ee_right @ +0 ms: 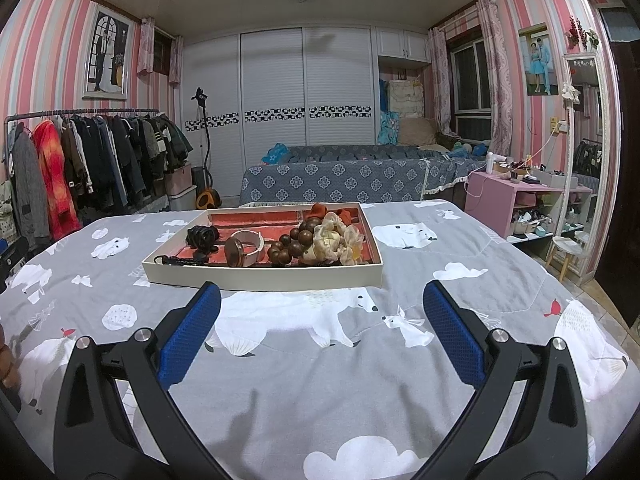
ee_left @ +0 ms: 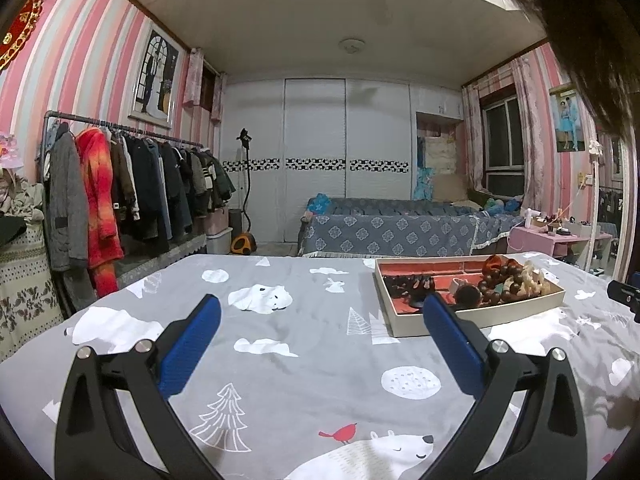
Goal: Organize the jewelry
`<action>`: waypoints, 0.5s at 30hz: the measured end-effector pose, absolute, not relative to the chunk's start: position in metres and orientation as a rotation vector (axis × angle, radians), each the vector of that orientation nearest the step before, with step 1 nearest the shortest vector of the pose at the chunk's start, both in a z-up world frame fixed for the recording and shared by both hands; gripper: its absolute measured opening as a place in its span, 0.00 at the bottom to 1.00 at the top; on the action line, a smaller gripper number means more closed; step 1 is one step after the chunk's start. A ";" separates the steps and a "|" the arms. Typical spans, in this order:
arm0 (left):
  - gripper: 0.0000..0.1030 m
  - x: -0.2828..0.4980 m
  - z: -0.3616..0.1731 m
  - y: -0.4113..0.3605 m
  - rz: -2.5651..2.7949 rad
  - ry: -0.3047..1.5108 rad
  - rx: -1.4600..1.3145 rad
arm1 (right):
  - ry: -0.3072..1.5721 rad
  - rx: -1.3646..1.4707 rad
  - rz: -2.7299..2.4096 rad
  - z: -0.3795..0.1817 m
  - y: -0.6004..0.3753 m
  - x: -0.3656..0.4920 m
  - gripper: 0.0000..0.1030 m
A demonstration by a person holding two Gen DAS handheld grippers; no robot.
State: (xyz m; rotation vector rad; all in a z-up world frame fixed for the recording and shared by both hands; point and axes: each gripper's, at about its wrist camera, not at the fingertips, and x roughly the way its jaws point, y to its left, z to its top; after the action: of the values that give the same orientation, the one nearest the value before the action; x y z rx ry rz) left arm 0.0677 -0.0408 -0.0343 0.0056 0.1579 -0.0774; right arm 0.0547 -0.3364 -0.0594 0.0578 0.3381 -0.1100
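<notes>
jewelry tray point(ee_right: 264, 276), cream rim, red lining, brown beads point(ee_right: 292, 246)

This is a bedroom in a home. Pink, white and grey striped wallpaper point(ee_right: 48, 40) covers the walls. A metal clothes rail point(ee_right: 80, 113) along the left wall is packed with hanging coats and jackets. White louvred sliding wardrobe doors point(ee_right: 304, 112) fill the far wall, and a low bed under a blue floral cover point(ee_right: 340, 182) stands before them. 2 framed portrait photographs hang up, and a tall white-framed mirror point(ee_right: 584, 160) leans at the right.
</notes>
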 end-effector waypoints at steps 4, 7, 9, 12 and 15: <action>0.96 0.066 -0.033 -0.040 -0.080 0.149 0.011 | 0.340 0.056 -0.110 -0.059 -0.336 0.055 0.95; 0.96 0.066 -0.033 -0.039 -0.080 0.151 0.006 | 0.338 0.057 -0.111 -0.060 -0.336 0.055 0.95; 0.96 0.067 -0.033 -0.038 -0.081 0.161 -0.003 | 0.340 0.055 -0.110 -0.059 -0.336 0.055 0.95; 0.96 0.069 -0.033 -0.036 -0.081 0.169 -0.010 | 0.341 0.057 -0.110 -0.059 -0.336 0.055 0.95; 0.96 0.070 -0.034 -0.035 -0.082 0.174 -0.015 | 0.340 0.057 -0.110 -0.060 -0.336 0.055 0.95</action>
State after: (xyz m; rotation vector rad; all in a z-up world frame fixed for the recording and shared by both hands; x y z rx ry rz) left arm 0.0700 -0.0352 -0.0336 -0.0148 0.1741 -0.0816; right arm 0.0547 -0.3365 -0.0595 0.0575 0.3396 -0.1100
